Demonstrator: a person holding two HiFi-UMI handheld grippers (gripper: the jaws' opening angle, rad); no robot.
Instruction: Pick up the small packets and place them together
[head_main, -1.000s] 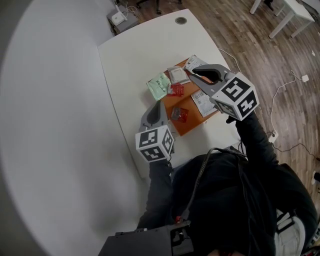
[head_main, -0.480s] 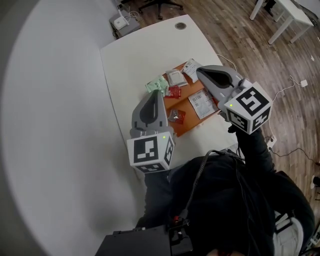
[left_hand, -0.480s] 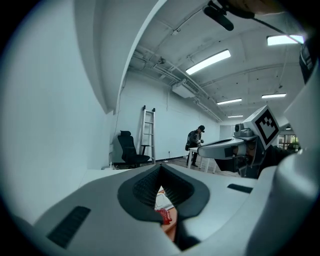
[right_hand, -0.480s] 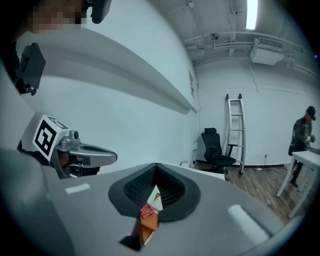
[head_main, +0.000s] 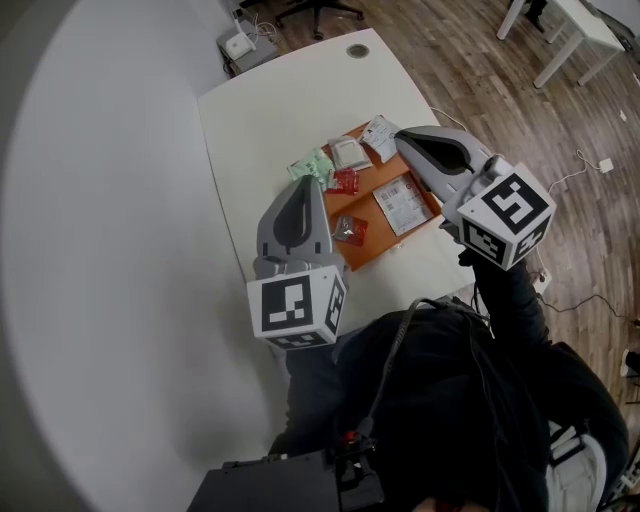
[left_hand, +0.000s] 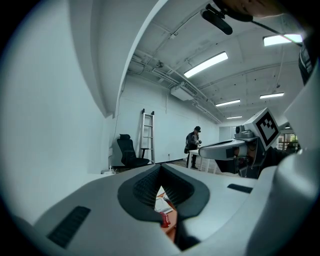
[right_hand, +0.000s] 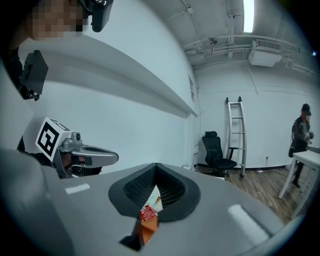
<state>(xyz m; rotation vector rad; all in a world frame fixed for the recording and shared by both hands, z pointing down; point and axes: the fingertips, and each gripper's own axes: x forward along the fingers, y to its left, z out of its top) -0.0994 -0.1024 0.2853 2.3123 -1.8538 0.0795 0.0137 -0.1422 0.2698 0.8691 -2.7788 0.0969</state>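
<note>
hovering left claw (head_main: 305, 186) and right claw (head_main: 403, 137), both closed, empty

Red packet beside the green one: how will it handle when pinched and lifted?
The red packet looks small, thin and flat, so probably light and floppy. It lies flush on the orange mat, so a pinch may push it sideways first.

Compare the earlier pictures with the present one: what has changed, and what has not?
Both tongs lifted away from the orange board toward the camera: left tongs, right tongs. The right tongs' jaws closed, empty. The packets stayed where they lay.
</note>
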